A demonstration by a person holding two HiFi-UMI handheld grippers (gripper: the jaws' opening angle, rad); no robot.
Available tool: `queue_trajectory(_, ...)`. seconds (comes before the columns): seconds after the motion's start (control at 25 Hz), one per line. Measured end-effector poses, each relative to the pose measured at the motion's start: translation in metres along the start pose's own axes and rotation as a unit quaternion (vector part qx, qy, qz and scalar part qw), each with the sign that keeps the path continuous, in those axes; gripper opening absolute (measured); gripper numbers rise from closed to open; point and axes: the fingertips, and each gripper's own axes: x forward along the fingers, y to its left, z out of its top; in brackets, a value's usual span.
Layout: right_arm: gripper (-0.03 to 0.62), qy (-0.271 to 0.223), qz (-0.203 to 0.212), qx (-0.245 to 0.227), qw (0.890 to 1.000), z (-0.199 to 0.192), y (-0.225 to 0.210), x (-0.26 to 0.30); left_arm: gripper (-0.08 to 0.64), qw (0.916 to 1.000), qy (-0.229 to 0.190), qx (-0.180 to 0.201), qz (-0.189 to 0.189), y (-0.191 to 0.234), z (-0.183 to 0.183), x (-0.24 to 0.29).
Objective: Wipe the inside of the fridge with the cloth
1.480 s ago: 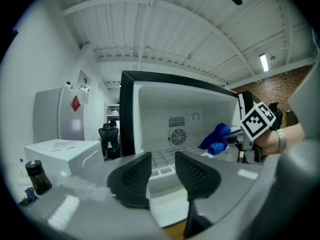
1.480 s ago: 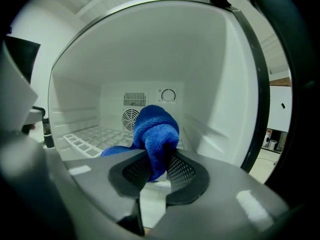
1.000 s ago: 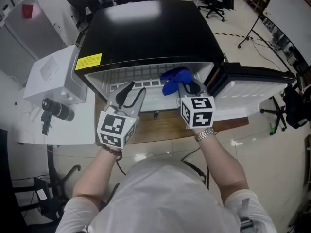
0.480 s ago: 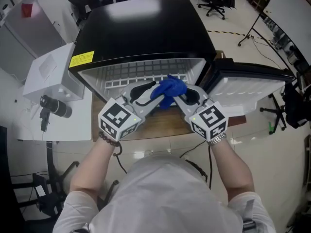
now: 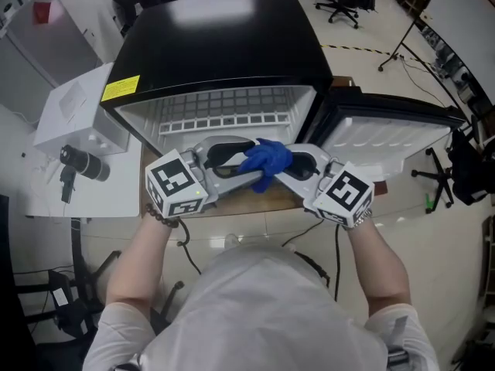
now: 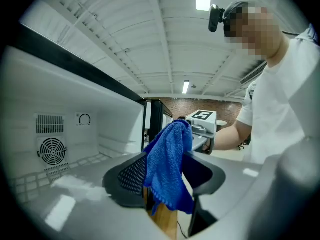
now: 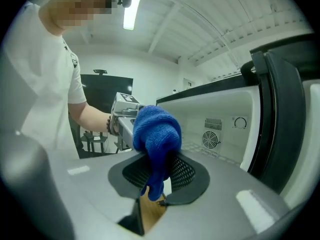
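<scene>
A blue cloth (image 5: 267,161) hangs in front of the open black fridge (image 5: 216,37), outside its white interior (image 5: 224,110). My right gripper (image 5: 285,165) comes in from the right and is shut on the cloth (image 7: 155,134), which bunches over its jaws and droops between them. My left gripper (image 5: 246,159) points at it from the left. Its jaws have just been opening and stand wide, with the cloth (image 6: 170,169) hanging loose between them. In the left gripper view the right gripper's marker cube (image 6: 202,116) shows behind the cloth.
The fridge door (image 5: 387,141) stands open to the right. A wire shelf (image 5: 224,120) spans the interior, and a fan grille (image 6: 52,150) sits on its back wall. A white box (image 5: 77,114) with a black lens-like device (image 5: 81,165) stands left. A wooden board (image 5: 247,195) lies below the fridge.
Both grippers have swung inward to face each other in front of the fridge. The cloth has come out from the interior with the right gripper. The left jaws now straddle it.
</scene>
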Motion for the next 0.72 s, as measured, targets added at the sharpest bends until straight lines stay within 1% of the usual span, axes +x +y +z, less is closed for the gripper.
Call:
queue_trajectory(0.16, 0.074, 0.024, 0.042, -0.022, 0.999, -0.001, 0.013, -0.004, 0.231, 0.9989, 0.002, -0.005, -0.047, -0.020, 0.002, 0.003)
queue_trajectory(0.24, 0.073, 0.033, 0.062, -0.030, 0.997, -0.001, 0.019, -0.006, 0.199, 0.9975, 0.001, -0.014, -0.070, -0.029, 0.001, 0.004)
queue_trajectory(0.32, 0.073, 0.040, 0.074, -0.032, 0.996, -0.003, 0.023, -0.009, 0.186, 0.9964, 0.000, -0.025, -0.081, -0.034, 0.000, 0.005)
queue_trajectory(0.52, 0.072, 0.053, 0.081, -0.038, 0.995, -0.009, 0.027, -0.015, 0.151, 0.9960, -0.001, -0.038, -0.081, -0.041, -0.005, 0.008)
queue_trajectory(0.56, 0.072, 0.055, 0.081, -0.038, 0.994, -0.011, 0.027, -0.017, 0.138, 0.9962, -0.001, -0.039, -0.078, -0.041, -0.006, 0.010)
queue_trajectory(0.64, 0.074, 0.059, 0.081, -0.040, 0.994, -0.014, 0.026, -0.021, 0.083, 0.9969, -0.003, -0.041, -0.067, -0.040, -0.006, 0.012)
queue_trajectory(0.72, 0.074, 0.066, 0.077, -0.046, 0.994, -0.017, 0.025, -0.022, 0.080, 0.9977, -0.001, -0.040, -0.055, -0.039, -0.007, 0.014)
